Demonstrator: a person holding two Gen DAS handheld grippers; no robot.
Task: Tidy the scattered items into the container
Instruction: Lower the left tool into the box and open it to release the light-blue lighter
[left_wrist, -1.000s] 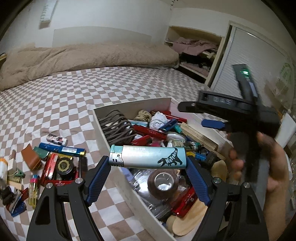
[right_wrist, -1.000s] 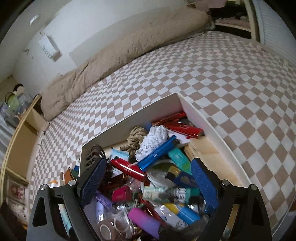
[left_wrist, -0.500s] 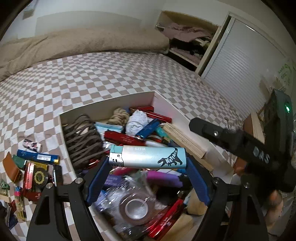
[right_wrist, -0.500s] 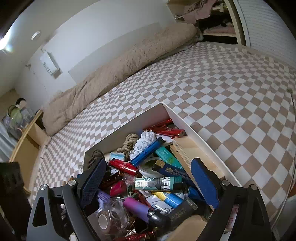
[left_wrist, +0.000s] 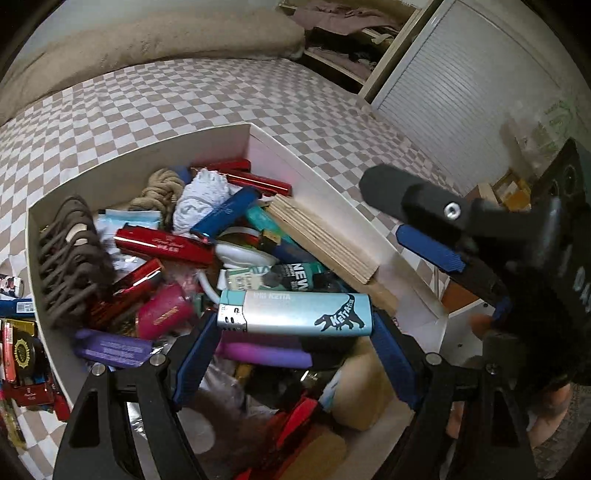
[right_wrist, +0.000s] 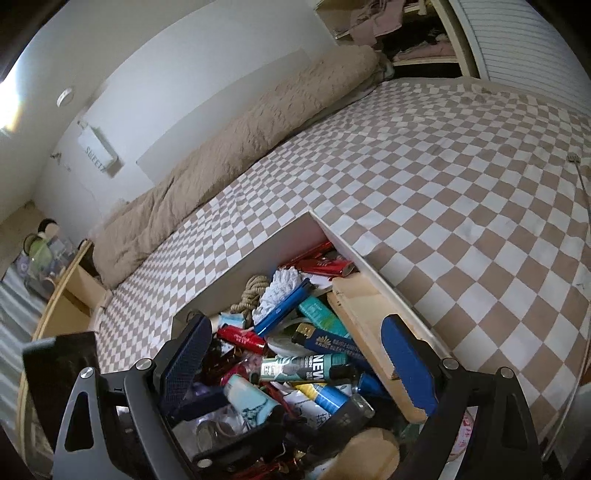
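Checkered bedspread (right_wrist: 424, 177) under white container (left_wrist: 147, 166), beige duvet (right_wrist: 236, 144) behind.

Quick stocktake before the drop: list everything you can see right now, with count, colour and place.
box: 1, white, on the checked bed cover, heaped full
lighter: 1, pale blue and silver, clamped end to end in the left tongs above the box
wooden slats: 1 stack, tan, along the box's right wall
rope: 1 knotted bundle, beige, far end of the box
red cases: several, inside the box
loose items: a cluster, mostly red and black, on the cover left of the box
blanket: 1, beige, along the wall
right tongs: open, empty, over the box
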